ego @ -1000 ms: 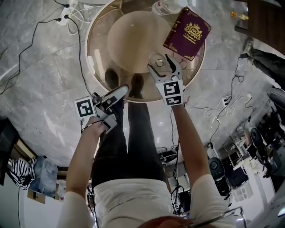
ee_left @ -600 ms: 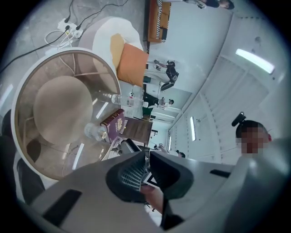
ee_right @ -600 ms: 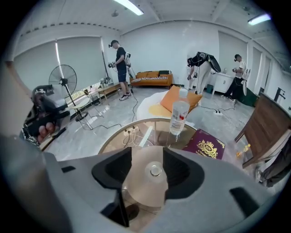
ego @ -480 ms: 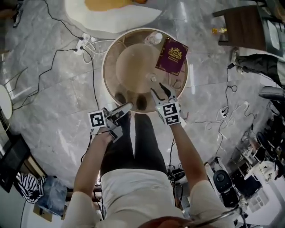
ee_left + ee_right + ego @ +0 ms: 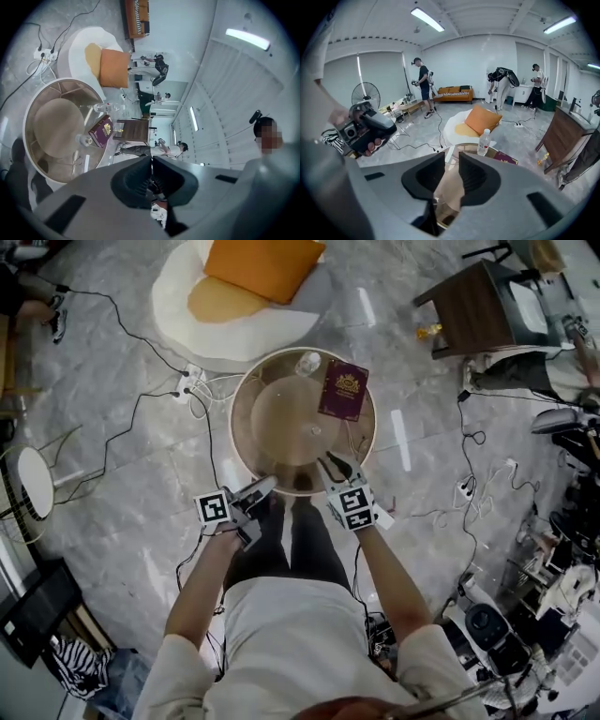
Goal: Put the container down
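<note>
On the round table (image 5: 272,418), near its centre, the small clear container (image 5: 316,430) stands by itself, apart from both grippers. A dark red book (image 5: 343,391) lies toward the far rim, and a plastic bottle (image 5: 307,363) stands just beside it. Left gripper (image 5: 265,486): shown at the near rim, jaws pressed together with nothing in them. Right gripper (image 5: 335,465): shown just inside the near rim, jaws a narrow gap apart after having just been closing, nothing between them. Beyond the table, an orange cushion (image 5: 265,263) rests on a white pad (image 5: 178,287) on the floor.
</note>
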Motion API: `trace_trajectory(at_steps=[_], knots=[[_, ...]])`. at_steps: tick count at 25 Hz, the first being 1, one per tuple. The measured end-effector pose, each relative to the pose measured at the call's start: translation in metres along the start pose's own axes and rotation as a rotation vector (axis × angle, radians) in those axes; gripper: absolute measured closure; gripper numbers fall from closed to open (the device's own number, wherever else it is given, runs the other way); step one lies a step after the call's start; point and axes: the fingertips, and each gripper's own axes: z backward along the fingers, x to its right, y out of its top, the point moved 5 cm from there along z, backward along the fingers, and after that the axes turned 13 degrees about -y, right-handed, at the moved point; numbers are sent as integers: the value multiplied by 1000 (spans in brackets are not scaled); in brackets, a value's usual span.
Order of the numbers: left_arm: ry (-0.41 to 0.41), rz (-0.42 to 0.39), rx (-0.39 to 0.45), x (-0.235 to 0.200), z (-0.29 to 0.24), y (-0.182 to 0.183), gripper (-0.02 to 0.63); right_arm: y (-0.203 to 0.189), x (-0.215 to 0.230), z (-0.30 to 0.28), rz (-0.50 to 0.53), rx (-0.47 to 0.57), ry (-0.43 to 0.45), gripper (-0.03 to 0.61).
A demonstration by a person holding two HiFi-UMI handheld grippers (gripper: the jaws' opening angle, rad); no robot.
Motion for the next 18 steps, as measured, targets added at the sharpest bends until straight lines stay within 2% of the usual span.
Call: trace_trajectory(at_steps=[4,7,10,12,14,18], knots=[[23,-71,-64,32,-2,-16,598,15,5,41,-16,23,-34,517],[10,-123,-103,52,-6,-29,598,21,12,72,-36,36,-62,532],[22,-141,-103,73,-4,-41,598,24,15,108,-62,56,-75,560],[-22,-165,-96,90,-7,-49,598,26,15,131,-67,70,-79,577],[-42,-212,-97,105,-12,-53,598,29,17,151,-69,92,-81,583],[-32,-317,-107,130,-19,-62,598,33,19,185,-75,137,-76,583]])
